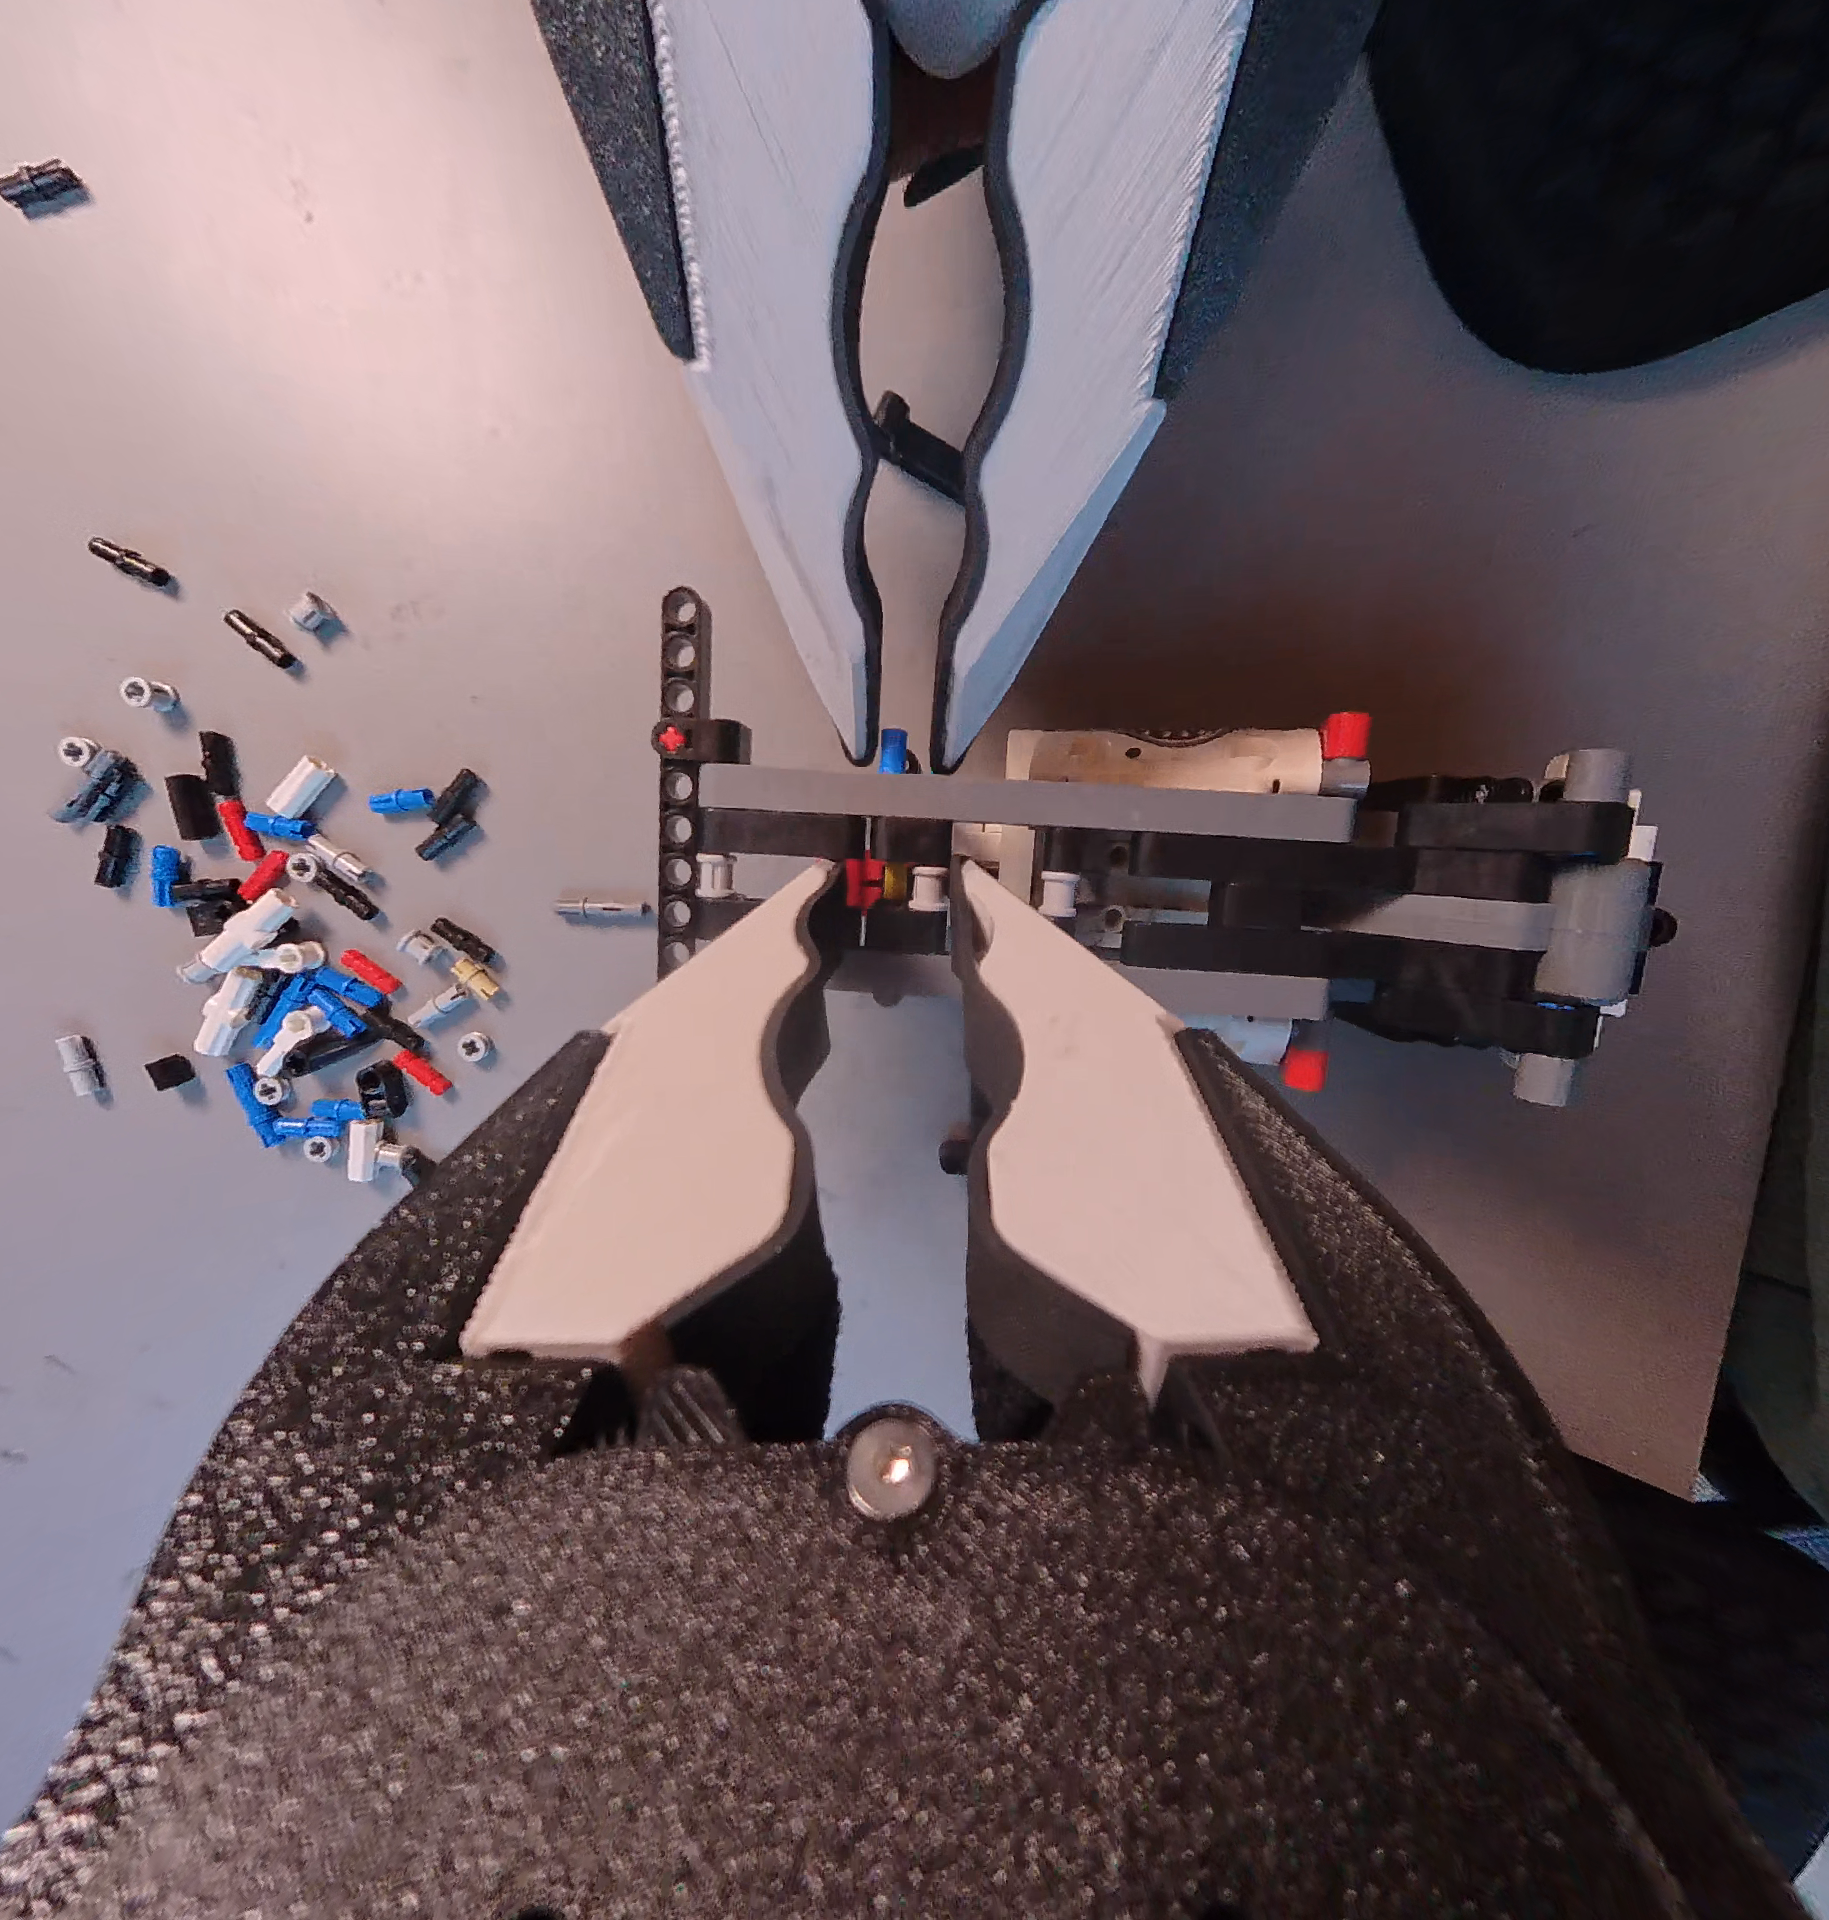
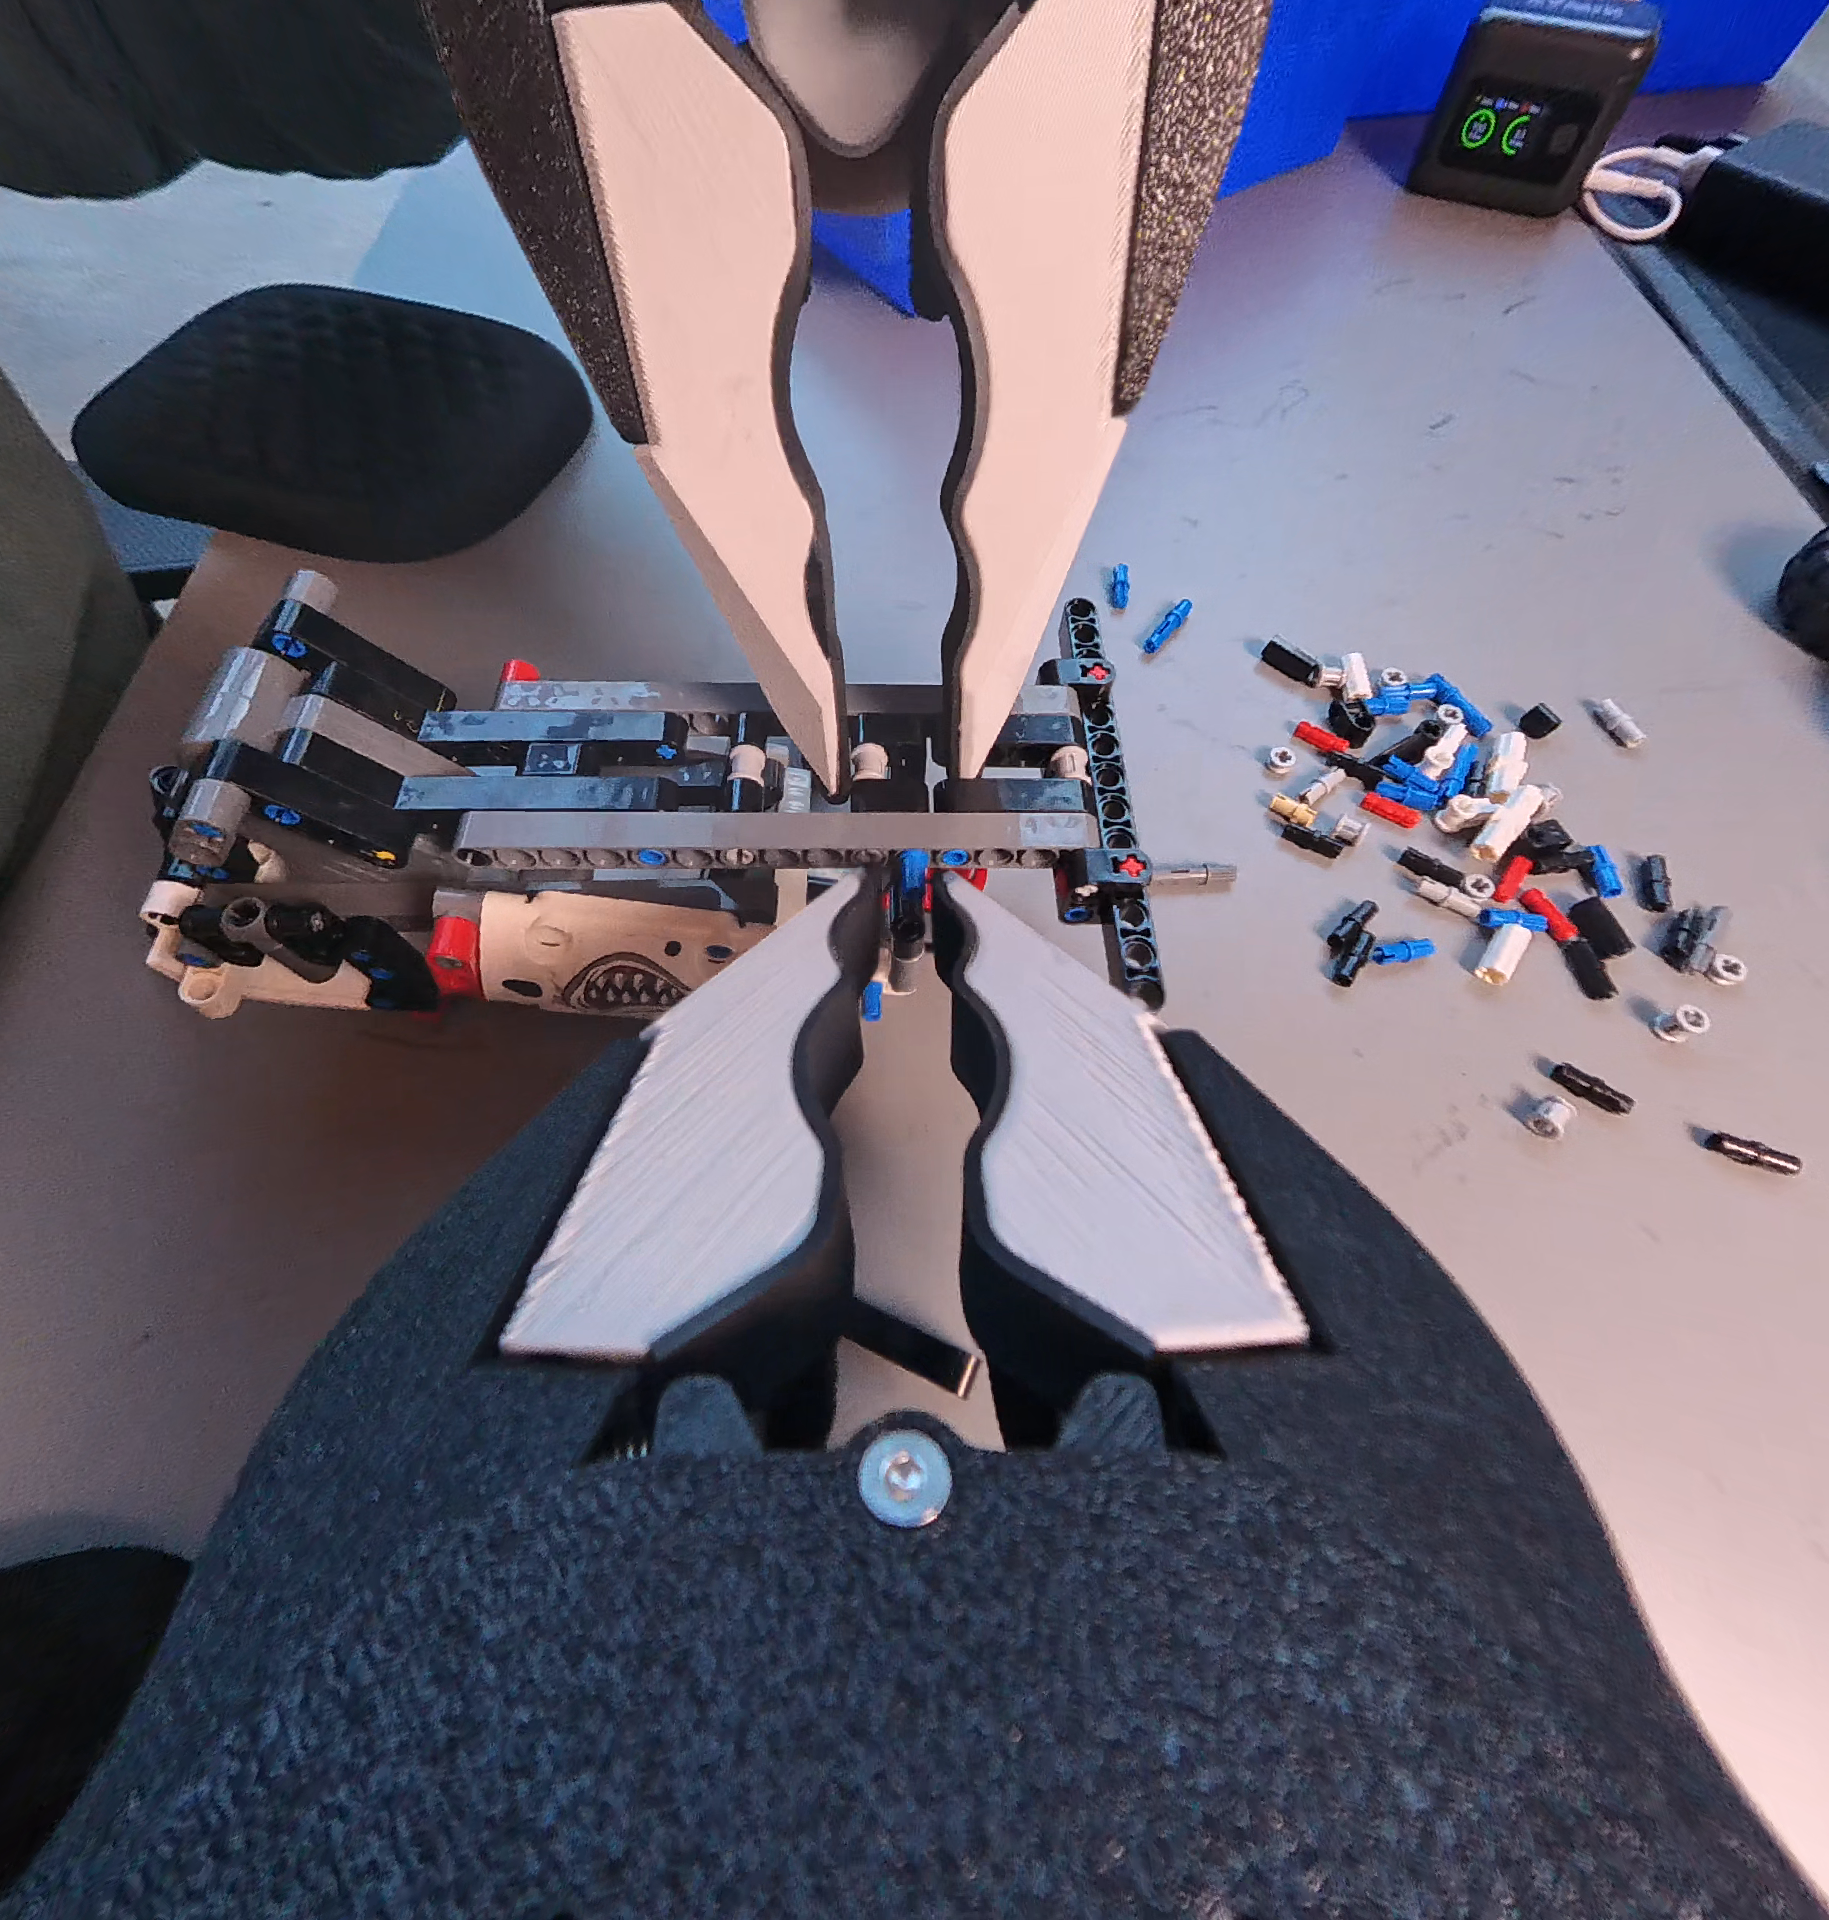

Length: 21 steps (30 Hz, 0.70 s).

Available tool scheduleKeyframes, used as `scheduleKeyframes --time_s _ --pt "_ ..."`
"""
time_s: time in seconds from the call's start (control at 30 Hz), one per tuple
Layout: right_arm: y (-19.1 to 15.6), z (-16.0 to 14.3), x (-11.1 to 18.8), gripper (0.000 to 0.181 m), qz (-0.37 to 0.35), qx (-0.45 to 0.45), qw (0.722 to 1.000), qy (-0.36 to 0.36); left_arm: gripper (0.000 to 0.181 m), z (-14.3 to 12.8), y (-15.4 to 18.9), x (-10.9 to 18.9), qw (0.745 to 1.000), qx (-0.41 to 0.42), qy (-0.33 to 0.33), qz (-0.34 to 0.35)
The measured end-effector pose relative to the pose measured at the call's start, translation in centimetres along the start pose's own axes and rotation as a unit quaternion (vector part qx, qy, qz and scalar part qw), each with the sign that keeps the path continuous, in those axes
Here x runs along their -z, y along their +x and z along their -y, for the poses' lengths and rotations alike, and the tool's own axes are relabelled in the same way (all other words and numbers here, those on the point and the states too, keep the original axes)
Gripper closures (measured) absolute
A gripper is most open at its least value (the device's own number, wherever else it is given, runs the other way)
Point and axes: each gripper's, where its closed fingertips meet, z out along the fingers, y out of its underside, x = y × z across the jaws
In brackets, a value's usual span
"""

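A brick-built model (image 1: 1253, 904) of black and grey beams with a white shark-mouth panel lies on the table; it also shows in the right wrist view (image 2: 536, 790). My left gripper (image 1: 902, 881) is shut on the model's black middle section, just below the long grey beam (image 1: 1097, 808). My right gripper (image 2: 906, 885) comes from the opposite side and is shut on a blue pin (image 2: 912, 865) standing at the grey beam (image 2: 681, 836). In the left wrist view the right gripper (image 1: 902, 750) holds the blue pin (image 1: 892, 746). The left gripper (image 2: 897, 777) enters from the top.
A pile of small blue, black, white and red pins (image 1: 286, 935) lies beside the model, also in the right wrist view (image 2: 1461, 821). A black holed beam (image 2: 1112, 810) ends the model. Black chair armrest (image 2: 328, 416), dark screened device (image 2: 1523, 104), blue box (image 2: 1294, 94) stand around. The tips of both grippers are at nearly the same place.
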Motion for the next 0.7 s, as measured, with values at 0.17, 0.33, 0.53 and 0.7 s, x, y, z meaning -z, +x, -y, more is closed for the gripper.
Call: scheduleKeyframes --time_s 0.17,0.33,0.53,0.7 --pt "-0.1 0.2 -0.1 0.175 0.003 0.003 1.0 0.006 0.163 -0.1 0.2 0.2 1.0 -0.004 -0.002 -0.013" --pt "-0.1 0.2 -0.2 0.178 0.001 0.005 1.0 0.015 0.167 -0.3 0.5 0.0 1.0 -0.011 -0.017 -0.017" --pt "-0.4 0.5 -0.3 0.178 0.01 0.002 0.999 0.033 0.168 -0.4 0.8 0.5 0.998 0.008 -0.018 -0.058" --pt "-0.4 0.5 -0.2 0.178 0.014 0.002 0.999 0.044 0.171 1.4 -0.9 3.2 0.994 0.066 0.053 -0.075"
